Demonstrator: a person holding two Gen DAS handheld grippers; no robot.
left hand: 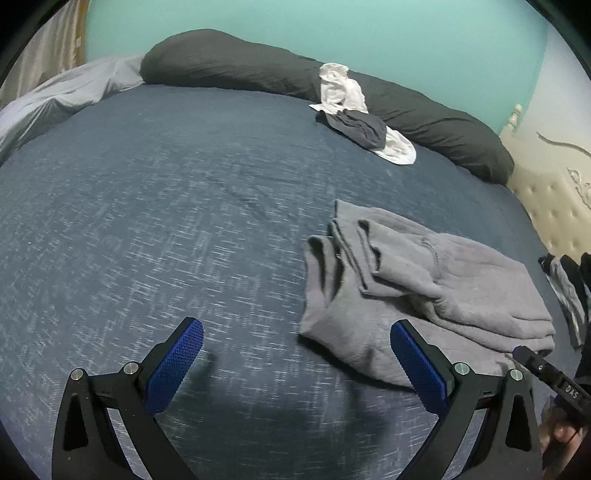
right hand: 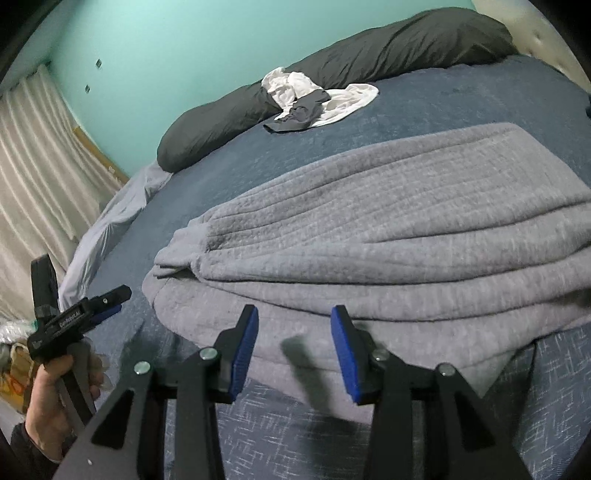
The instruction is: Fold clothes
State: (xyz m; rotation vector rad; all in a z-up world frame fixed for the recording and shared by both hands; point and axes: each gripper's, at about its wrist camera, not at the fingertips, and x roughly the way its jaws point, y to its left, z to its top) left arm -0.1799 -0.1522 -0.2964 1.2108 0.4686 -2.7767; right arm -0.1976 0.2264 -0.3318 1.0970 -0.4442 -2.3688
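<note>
— One grey garment (left hand: 417,280) is all they're working on, a thick ribbed thing lying partly folded on the blue bedspread (left hand: 155,229), layers stacked and a few cuff-like ends poking toward the middle of the bed.

— Where are the tools?

— Both at the near edge of it. The right gripper (right hand: 293,347) hangs low over the garment's near hem, fingers pointing across the bed toward the pillow, blue pads (right hand: 245,347) a moderate gap apart with nothing between them. It casts a shadow on the cloth, so I'd say it isn't pressing down.

— And the left?

— The left gripper (left hand: 295,365) is off to the side over bare bedspread, spread much wider, also empty. Its right pad (left hand: 417,369) sits just in front of the garment's corner; whether it touches, I can't tell.

— Can you see the hands?

— The left hand (right hand: 55,398) is wrapped around its tool's handle, fingers curled on the trigger, a dark sleeve at the wrist.

— Anything else on the bed?

— Further back, a white cloth (left hand: 341,88) and a dark garment (left hand: 360,127) lie crumpled together against the long dark pillow (left hand: 229,66). Behind that is the teal wall (left hand: 332,26).
</note>
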